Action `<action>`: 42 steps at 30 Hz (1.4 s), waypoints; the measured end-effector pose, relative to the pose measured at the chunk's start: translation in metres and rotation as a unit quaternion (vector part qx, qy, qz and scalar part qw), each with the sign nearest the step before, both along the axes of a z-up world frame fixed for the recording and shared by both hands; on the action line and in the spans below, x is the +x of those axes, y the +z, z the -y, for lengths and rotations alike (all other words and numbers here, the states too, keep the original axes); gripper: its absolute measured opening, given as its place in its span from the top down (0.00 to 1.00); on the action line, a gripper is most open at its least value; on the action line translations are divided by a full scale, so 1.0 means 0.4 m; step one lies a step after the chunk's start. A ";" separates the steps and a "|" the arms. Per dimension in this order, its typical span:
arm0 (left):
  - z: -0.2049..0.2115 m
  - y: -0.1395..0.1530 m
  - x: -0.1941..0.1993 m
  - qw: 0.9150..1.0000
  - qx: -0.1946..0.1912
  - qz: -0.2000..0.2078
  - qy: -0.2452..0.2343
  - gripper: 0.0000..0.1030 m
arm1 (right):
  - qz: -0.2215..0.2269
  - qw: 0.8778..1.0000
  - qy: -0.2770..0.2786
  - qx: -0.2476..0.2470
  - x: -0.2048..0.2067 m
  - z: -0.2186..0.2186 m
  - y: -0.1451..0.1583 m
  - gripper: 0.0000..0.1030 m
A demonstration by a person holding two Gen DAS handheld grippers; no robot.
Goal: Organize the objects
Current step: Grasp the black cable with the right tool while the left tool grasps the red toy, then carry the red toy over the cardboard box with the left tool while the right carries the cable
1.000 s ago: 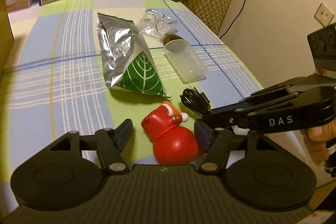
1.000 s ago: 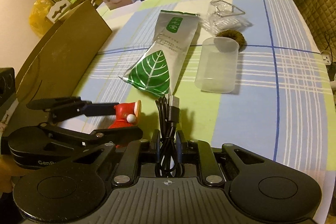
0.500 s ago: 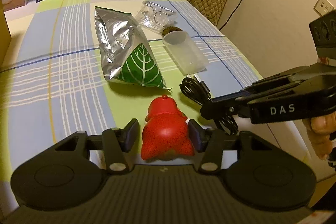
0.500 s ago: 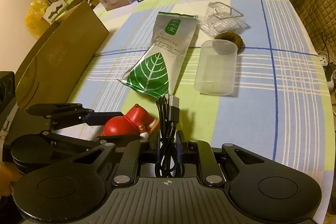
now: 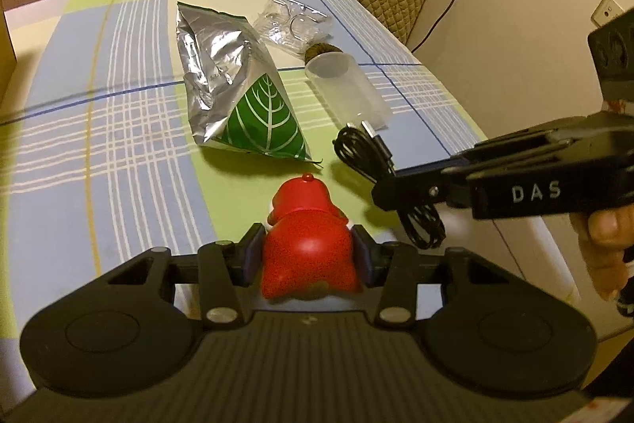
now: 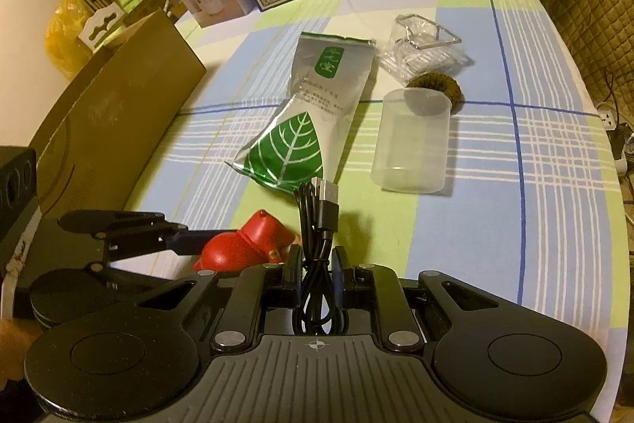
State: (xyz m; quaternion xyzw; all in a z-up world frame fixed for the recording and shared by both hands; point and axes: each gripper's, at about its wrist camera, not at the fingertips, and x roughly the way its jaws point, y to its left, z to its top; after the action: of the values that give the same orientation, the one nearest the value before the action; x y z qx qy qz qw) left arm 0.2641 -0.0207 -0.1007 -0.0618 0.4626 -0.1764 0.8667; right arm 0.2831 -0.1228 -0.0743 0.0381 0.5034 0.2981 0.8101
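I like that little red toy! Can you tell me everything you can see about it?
The red toy is a small, rounded, glossy figure that looks like plastic or rubber, with a fat body, a smaller head topped by a little knob, and some white trim near its neck. It is tipped over, head pointing away toward the leaf-print foil bag. The left tool is shut on it, one pad pressing each side of its body. It sits low over the checked tablecloth, beside the black cable that the right tool grips.

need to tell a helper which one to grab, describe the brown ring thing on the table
On the checked tablecloth, find the clear plastic cup lying on its side. At its open mouth, just before the crumpled clear packaging, lies the hair tie: the only brown, fuzzy ring there.
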 end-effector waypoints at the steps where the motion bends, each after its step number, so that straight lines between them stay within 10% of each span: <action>1: -0.002 0.001 -0.002 1.000 -0.001 0.002 0.002 0.60 | 0.001 1.000 -0.002 0.001 0.001 0.000 0.003 0.89; 21: -0.040 0.137 -0.055 0.997 0.023 0.066 0.014 0.60 | 0.047 0.997 -0.041 0.054 -0.030 -0.040 0.129 0.89; 42: -0.305 0.383 -0.200 0.975 0.092 0.166 0.111 0.60 | 0.102 0.987 -0.003 0.126 -0.102 -0.272 0.269 0.89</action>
State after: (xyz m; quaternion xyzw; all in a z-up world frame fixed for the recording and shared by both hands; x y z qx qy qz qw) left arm 0.1839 0.1011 0.0526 -0.0023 0.3169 -0.0431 0.9475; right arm 0.2423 -0.0141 0.0333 0.1107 0.3769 0.3592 0.8465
